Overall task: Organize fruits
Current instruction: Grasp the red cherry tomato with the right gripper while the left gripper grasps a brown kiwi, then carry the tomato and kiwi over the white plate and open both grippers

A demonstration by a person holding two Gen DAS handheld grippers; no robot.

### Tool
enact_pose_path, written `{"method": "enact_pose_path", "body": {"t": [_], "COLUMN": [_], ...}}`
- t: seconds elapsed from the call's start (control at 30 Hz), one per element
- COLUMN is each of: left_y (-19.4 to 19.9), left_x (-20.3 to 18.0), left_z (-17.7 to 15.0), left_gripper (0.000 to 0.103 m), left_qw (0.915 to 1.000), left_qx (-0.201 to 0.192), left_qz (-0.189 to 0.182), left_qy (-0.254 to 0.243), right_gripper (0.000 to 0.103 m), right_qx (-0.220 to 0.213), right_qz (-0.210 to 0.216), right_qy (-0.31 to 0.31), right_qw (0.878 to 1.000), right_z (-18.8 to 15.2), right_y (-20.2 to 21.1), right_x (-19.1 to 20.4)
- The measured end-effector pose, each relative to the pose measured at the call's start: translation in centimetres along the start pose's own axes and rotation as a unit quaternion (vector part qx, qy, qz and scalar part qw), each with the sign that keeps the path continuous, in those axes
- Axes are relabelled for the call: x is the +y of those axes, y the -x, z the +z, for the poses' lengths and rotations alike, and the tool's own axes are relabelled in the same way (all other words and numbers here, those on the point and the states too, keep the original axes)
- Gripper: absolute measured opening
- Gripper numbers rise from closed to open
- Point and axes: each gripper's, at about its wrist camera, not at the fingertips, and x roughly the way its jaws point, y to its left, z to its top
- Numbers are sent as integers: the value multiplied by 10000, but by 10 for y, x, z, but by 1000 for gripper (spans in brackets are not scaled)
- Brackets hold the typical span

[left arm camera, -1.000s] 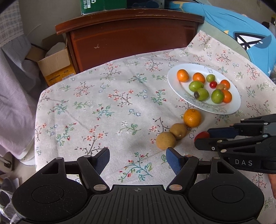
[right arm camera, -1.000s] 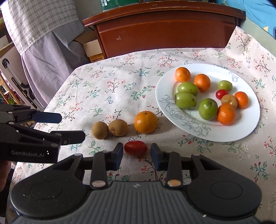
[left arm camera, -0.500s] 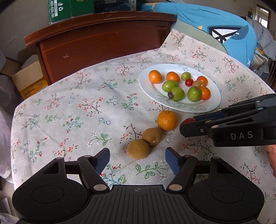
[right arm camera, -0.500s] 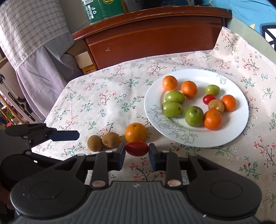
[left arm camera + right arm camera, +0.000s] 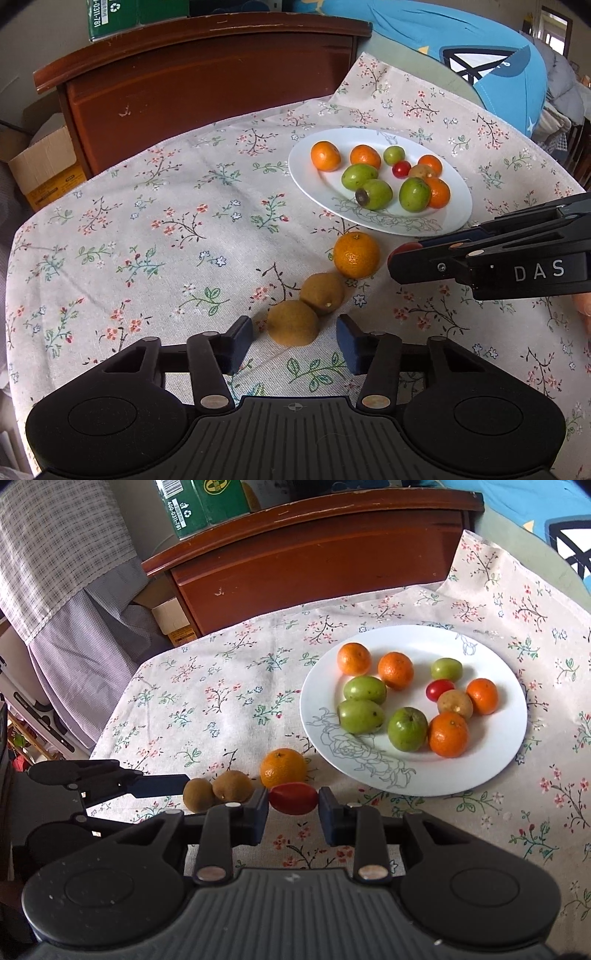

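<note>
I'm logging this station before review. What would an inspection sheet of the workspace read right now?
Surface: floral tablecloth.
Job's things: white plate holds oranges, green fruits, a small tomato; loose on the cloth are an orange and two brown fruits.
Clutter: nothing seen.
Grippers: right tool shut on a red tomato; left tool closing around the nearer brown fruit, pads not touching.
Cables: nothing seen.
Surroundings: wooden cabinet, cardboard box, blue cushion.

Far furniture: dark wooden cabinet — green carton on top
Left: checked cloth, cardboard box
Table cover: floral tablecloth
</note>
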Motion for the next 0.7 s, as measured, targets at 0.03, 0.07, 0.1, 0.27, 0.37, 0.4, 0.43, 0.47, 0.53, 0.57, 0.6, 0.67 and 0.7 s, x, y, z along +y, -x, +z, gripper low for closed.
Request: {"method": "enact_pose_path", "body": {"t": [0.03, 0.07, 0.1, 0.27, 0.37, 0.4, 0.43, 0.47, 0.53, 0.57, 0.6, 0.67, 0.7], "left_y": [0, 1, 2, 6, 13, 15, 18, 21, 28, 31, 33, 36, 37], "left_x": [-1, -2, -3, -4, -5, -4, -4, -4, -6, -6, -6, -6, -7], "left_z": [0, 1, 1, 2, 3, 4, 5, 7, 11, 13, 15, 19, 21], "left_gripper": [34, 30, 28, 27, 27, 27, 27, 27, 27, 27, 27, 27, 27], "left_qw": [10000, 10000, 9999, 10000, 9999, 9998, 9998, 9997, 9994, 9992, 9989, 9984, 9982], "left_qx": [-25, -55, -93, -84, -125, -140, -172, -219, -321, -354, -387, -466, -497], "left_qz": [-31, -21, -1, 42, 92, 86, 73, 63, 71, 74, 69, 48, 52], "left_qy": [-16, -27, -55, 24, 47, 77, 103, 115, 139, 177, 239, 307, 320], "right_gripper": [30, 30, 30, 30, 30, 30, 30, 30, 30, 30, 29, 29, 29], "right_qx": [0, 3, 5, 22, -4, -14, -28, -42, -73, -94, -108, -139, -158], "right_qz": [4, 9, 16, 65, 102, 109, 117, 124, 142, 151, 155, 159, 161], "right_qy": [-11, -22, -33, -107, -122, -130, -141, -150, -164, -173, -174, -170, -173], "right_qw": [10000, 10000, 10000, 9999, 9999, 9999, 9998, 9998, 9997, 9997, 9997, 9996, 9996], "right_z": [0, 0, 0, 0, 1, 2, 3, 3, 4, 5, 6, 7, 8], "right_y": [0, 0, 0, 0, 2, 2, 3, 4, 5, 6, 7, 9, 10], "right_x": [0, 0, -1, -2, -3, -3, -4, -4, -5, -5, -5, -6, -6]}}
